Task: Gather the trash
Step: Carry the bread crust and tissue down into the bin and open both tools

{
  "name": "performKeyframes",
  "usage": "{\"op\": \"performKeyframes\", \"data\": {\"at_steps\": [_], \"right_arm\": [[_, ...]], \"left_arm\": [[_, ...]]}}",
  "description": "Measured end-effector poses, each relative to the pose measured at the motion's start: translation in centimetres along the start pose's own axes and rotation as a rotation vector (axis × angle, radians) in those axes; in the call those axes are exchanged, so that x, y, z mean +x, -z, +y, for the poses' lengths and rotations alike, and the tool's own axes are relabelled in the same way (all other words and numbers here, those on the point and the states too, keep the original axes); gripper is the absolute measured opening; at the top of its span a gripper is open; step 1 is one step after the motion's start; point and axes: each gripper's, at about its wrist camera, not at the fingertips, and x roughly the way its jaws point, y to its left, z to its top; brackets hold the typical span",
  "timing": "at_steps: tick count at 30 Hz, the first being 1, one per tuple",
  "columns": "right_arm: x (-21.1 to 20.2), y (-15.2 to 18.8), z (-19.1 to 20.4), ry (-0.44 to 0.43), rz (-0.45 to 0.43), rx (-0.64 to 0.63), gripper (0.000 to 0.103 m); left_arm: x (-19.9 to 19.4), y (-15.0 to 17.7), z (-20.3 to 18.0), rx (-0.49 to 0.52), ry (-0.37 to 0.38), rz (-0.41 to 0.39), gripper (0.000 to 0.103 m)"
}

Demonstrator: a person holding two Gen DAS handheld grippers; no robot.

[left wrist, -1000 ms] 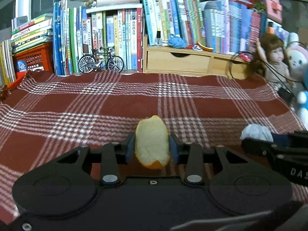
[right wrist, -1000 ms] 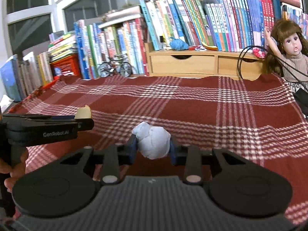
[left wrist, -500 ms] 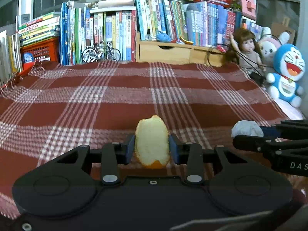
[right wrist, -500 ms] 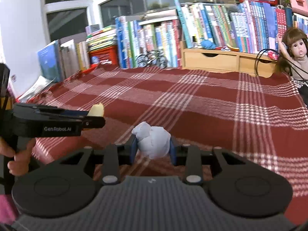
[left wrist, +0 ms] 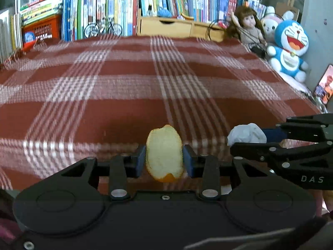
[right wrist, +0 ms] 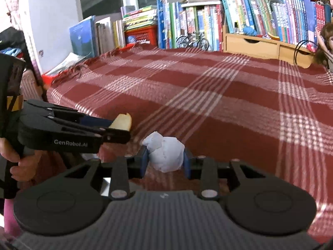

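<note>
My left gripper [left wrist: 164,159] is shut on a piece of orange peel [left wrist: 164,152], pale pith facing the camera, orange rind at its lower edge. My right gripper [right wrist: 164,158] is shut on a crumpled white tissue ball [right wrist: 165,153]. Both are held above the near part of the red plaid tablecloth [left wrist: 124,87]. In the left wrist view the right gripper [left wrist: 245,139] comes in from the right with the tissue ball [left wrist: 246,134]. In the right wrist view the left gripper [right wrist: 122,129] comes in from the left with the peel [right wrist: 122,121], a hand [right wrist: 14,158] on its grip.
Rows of books [left wrist: 100,8], a red crate [left wrist: 39,31], a small model bicycle [left wrist: 103,28] and a wooden drawer unit [left wrist: 168,26] line the far edge of the table. A doll [left wrist: 247,25] and plush toys [left wrist: 289,45] sit at the far right, with a phone [left wrist: 324,85] nearby.
Both grippers have drawn back from the books toward the near table edge, each keeping its hold. More of the tablecloth, the plush toys and the room's left wall have come into view.
</note>
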Motion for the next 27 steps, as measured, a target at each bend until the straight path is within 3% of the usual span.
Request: {"op": "performKeyframes", "data": {"at_steps": [7,16,27], "right_arm": [[-0.2,3.0,1.7,-0.013,0.051,0.006,0.040],[1.5,6.6,3.3,-0.017,0.163,0.008,0.041],[3.2,9.4,3.8,-0.014,0.259,0.019,0.042]], "left_arm": [[-0.4,3.9,-0.4,-0.001,-0.009,0.089,0.037],[2.3,7.9,-0.2,-0.037,-0.044,0.283,0.037],[4.5,10.1,0.1,-0.036,-0.086,0.383,0.038]]}}
